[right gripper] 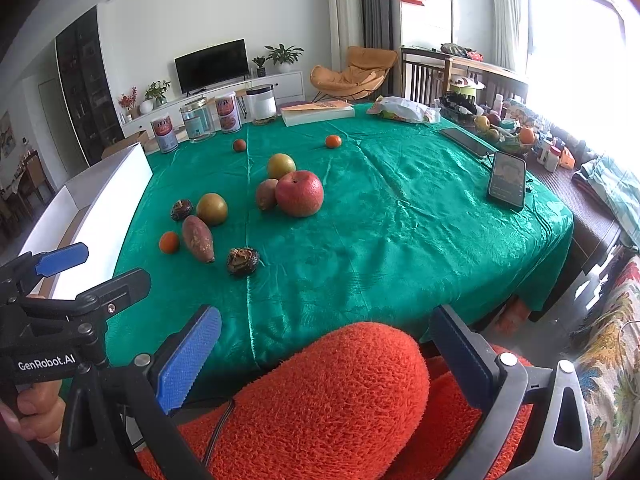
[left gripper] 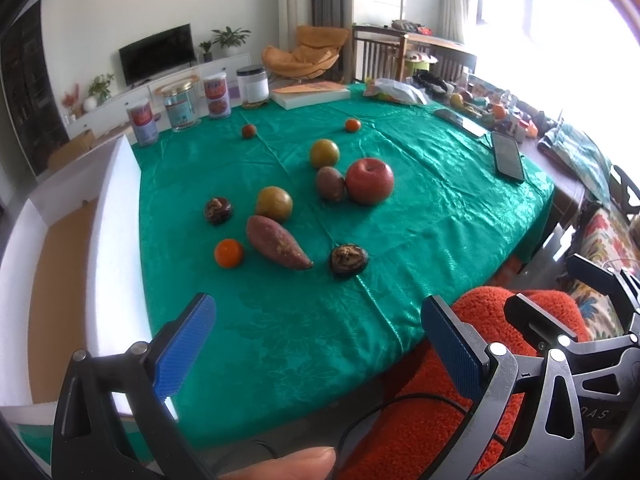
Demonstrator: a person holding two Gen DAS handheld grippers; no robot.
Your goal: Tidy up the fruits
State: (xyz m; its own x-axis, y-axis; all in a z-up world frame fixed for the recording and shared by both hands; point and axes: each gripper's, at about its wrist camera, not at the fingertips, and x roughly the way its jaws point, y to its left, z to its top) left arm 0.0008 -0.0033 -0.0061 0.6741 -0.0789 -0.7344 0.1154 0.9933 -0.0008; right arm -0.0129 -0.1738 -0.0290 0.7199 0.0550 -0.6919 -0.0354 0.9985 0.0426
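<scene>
Fruit and vegetables lie scattered on a green tablecloth (left gripper: 420,216): a red apple (left gripper: 369,180), a sweet potato (left gripper: 276,242), two yellow-green round fruits (left gripper: 274,203) (left gripper: 324,153), a brownish fruit (left gripper: 330,183), a small orange (left gripper: 229,253), two dark wrinkled fruits (left gripper: 348,260) (left gripper: 218,210), and two small oranges further back (left gripper: 352,125) (left gripper: 248,131). My left gripper (left gripper: 320,336) is open and empty over the near table edge. My right gripper (right gripper: 324,344) is open and empty, held back over an orange fuzzy sleeve (right gripper: 340,392). The apple also shows in the right wrist view (right gripper: 299,193).
A white-walled box with a brown floor (left gripper: 60,264) stands at the table's left edge. Cans and jars (left gripper: 218,95), a flat white box (left gripper: 308,94) and a plastic bag (left gripper: 396,92) line the far edge. A phone (left gripper: 507,156) stands at the right.
</scene>
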